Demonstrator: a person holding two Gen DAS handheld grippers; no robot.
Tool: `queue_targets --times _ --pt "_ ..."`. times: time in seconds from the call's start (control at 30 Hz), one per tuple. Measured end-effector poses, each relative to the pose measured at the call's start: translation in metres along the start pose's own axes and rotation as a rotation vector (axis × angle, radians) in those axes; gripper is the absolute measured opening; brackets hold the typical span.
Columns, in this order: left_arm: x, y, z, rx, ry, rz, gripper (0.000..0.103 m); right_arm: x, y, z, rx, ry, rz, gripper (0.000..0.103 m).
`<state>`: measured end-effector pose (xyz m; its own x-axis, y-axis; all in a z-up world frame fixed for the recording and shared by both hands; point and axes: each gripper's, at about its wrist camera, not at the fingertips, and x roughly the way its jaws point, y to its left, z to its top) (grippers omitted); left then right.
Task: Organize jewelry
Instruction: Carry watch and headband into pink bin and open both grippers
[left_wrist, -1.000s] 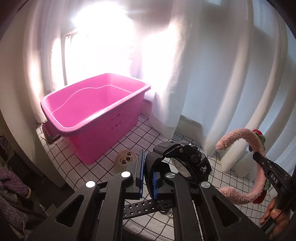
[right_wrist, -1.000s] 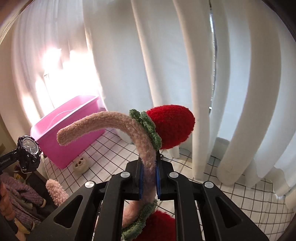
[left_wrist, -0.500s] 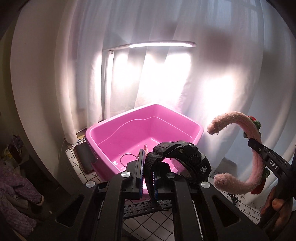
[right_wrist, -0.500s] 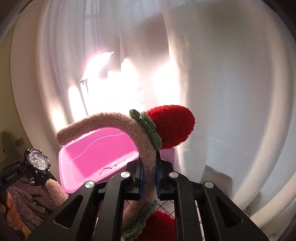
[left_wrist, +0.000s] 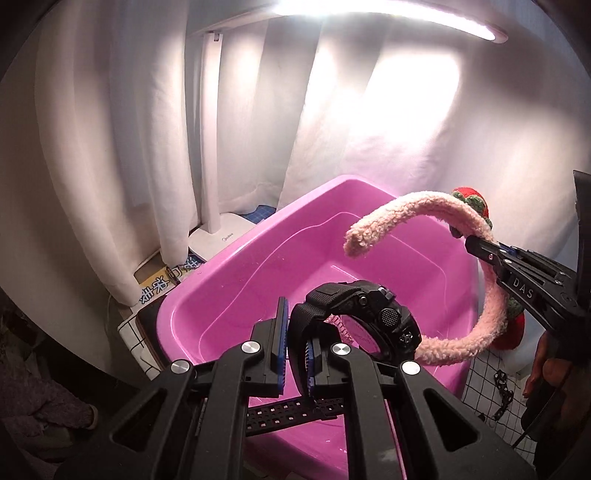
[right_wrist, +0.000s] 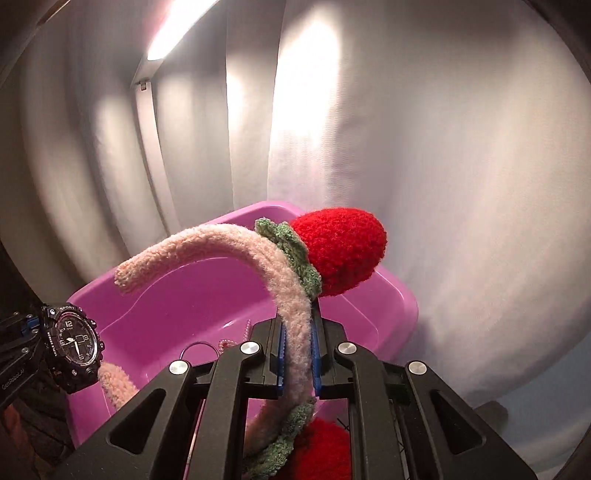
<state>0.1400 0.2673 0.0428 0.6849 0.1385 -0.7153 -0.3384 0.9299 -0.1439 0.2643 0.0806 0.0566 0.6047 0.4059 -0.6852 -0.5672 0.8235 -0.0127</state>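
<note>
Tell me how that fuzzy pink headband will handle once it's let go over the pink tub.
The headband likely stays stiff: its arc holds shape beyond the right hand-held gripper. Probably light. Fuzzy cover looks grippy; it may rock on its curve in the tub.

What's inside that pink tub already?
In the pink tub a thin ring and a pale bead strand lie on the bottom. The headband, the watch and both tools cover the rest of the floor, so more may be hidden.

Right tool (right_wrist: 297, 354) clamping fuzzy headband (right_wrist: 291, 314) (strawberry-trimmed), pink tub (right_wrist: 399, 295) beyond
</note>
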Motion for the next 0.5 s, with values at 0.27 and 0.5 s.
queue_targets --times 0.27,0.5 --pt "0.044 0.007 0.009 0.029 0.113 -0.005 0.009 0.060 0.025 0.018 -0.048 0.157 -0.022 0.011" --pt "0.071 0.002 0.008 0.062 0.186 -0.002 0.009 0.083 0.032 0.011 -0.083 0.260 -0.036 0.011"
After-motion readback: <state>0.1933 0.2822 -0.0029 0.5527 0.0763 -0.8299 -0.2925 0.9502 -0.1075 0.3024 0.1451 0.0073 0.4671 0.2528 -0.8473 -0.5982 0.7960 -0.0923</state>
